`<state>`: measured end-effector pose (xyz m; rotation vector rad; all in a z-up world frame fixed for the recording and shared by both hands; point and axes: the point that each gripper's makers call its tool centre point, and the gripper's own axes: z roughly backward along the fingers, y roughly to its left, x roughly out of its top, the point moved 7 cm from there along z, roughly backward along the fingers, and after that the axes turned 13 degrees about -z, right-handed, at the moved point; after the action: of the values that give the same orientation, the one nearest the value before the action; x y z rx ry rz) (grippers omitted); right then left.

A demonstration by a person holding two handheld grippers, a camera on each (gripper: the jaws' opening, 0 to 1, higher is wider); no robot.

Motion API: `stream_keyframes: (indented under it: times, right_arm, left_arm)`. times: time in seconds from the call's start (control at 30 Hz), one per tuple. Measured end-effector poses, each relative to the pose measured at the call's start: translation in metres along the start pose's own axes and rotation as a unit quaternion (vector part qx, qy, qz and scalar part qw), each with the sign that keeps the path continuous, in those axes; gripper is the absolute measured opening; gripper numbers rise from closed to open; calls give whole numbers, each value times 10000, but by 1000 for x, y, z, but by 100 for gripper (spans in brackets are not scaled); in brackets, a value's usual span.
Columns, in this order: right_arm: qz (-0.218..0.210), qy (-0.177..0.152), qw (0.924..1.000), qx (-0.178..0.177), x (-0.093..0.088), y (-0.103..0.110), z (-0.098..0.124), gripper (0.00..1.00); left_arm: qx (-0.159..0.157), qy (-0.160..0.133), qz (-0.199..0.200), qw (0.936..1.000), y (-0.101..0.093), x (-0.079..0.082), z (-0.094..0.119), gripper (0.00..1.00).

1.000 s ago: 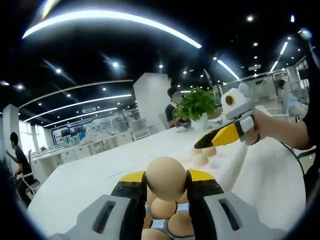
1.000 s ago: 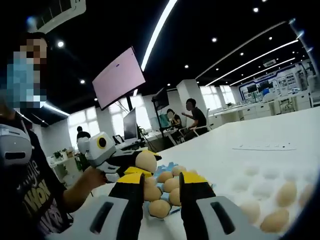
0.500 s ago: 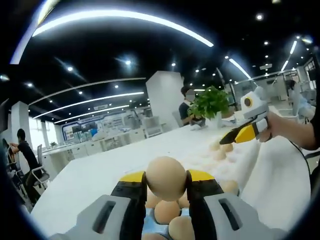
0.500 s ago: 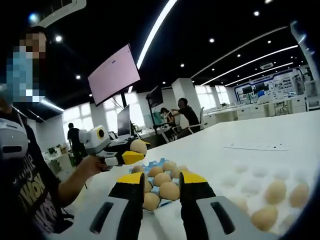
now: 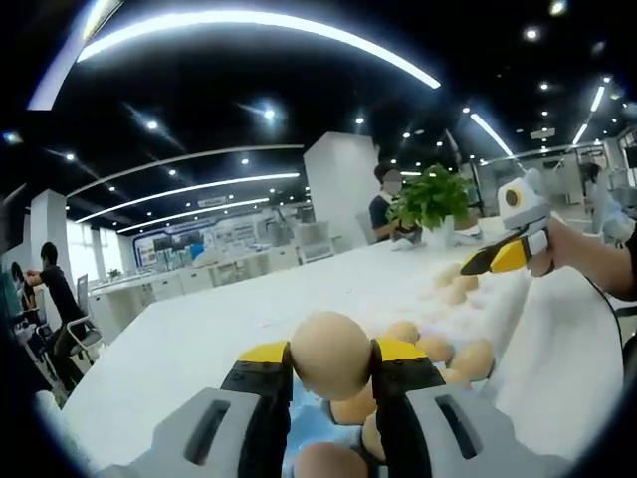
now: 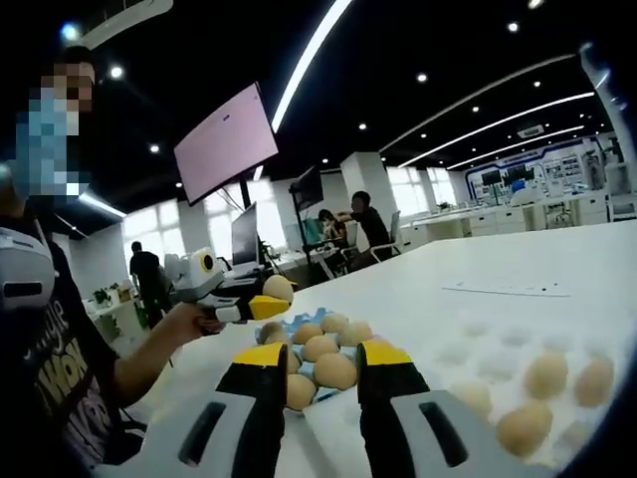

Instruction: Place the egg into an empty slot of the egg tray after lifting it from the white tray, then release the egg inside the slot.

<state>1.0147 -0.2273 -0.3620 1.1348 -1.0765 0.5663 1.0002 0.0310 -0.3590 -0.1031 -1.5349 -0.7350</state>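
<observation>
The long white table [image 6: 557, 269] carries everything; in the right gripper view the white tray [image 6: 468, 351] lies at about four o'clock with several eggs in its hollows, and the blue egg tray [image 6: 320, 344] sits just above that view's own jaws, toward the centre, already holding a cluster of eggs. The left gripper [image 5: 330, 357] is clamped on the egg [image 5: 330, 355], which sits between its yellow-tipped jaws and hangs above the egg tray [image 5: 299, 413], whose filled cups show at six o'clock under the jaws; from the right gripper view the same egg [image 6: 278, 289] appears at nine o'clock, above the far-left edge of the tray. The right gripper [image 6: 319, 370] stands with its jaws apart and nothing between them, waiting low near the tray. The step in hand looks to be the carry to a free cup. To do it well, tip the left gripper down until an empty cup is plainly seen, since the nearer cups look occupied, lower the egg straight in without nudging a neighbour, seat it, and only then ease the jaws apart.
</observation>
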Motion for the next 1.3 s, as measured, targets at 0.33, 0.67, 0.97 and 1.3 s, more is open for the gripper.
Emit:
stream_keyframes:
  times: [0.33,0.67,0.97,1.3]
  right_arm:
    - [18,-54,10000,14,-1,0,1,29]
    - [-42,-100,9999,5,-3,-4,4,29]
    - [-88,-104,9999,-10,-5,-4,4,29]
    - [-103,-65,9999,-31,-6,-6,2,29]
  left_arm:
    - [-71,181,352,9992,9,-15,-1,31]
    - [-165,330,873,9955,19,-27,-9,31]
    - [-192,570,1380,9886,24,-40,-10,31]
    - [-238,761,1406,9868,25,-48,-11,29]
